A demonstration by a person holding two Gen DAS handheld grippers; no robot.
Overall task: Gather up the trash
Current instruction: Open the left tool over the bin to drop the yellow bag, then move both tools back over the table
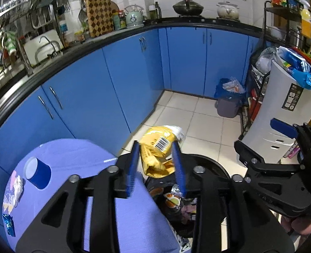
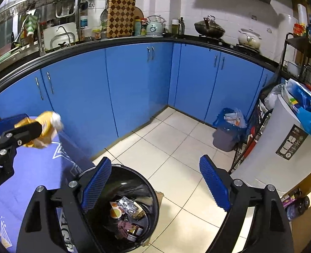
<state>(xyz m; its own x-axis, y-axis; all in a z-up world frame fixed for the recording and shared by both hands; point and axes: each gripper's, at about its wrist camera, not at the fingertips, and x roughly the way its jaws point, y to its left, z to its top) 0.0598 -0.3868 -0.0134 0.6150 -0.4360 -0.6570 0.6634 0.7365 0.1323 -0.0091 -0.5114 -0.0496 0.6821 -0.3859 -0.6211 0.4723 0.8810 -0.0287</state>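
Note:
My left gripper [image 1: 155,145] holds a crumpled yellow snack bag [image 1: 158,147] between its blue pads, over the gap between the purple-clothed table [image 1: 71,154] and the black trash bin [image 1: 215,165]. The right wrist view shows that bag [image 2: 47,129] at the left edge, above the cloth. My right gripper [image 2: 155,161] stands wide open with nothing between its fingers, above the black bin [image 2: 135,176], which holds several wrappers [image 2: 126,213]. A blue paper cup [image 1: 38,174], white wrappers [image 1: 16,187] and a blue wrapper [image 1: 9,224] lie on the table.
Blue cabinets [image 2: 134,84] line the back under a black counter. On the tiled floor by the far corner stands a grey bin with a blue liner [image 2: 226,132]. A white appliance [image 2: 281,147] and a black wire rack [image 2: 252,130] stand on the right.

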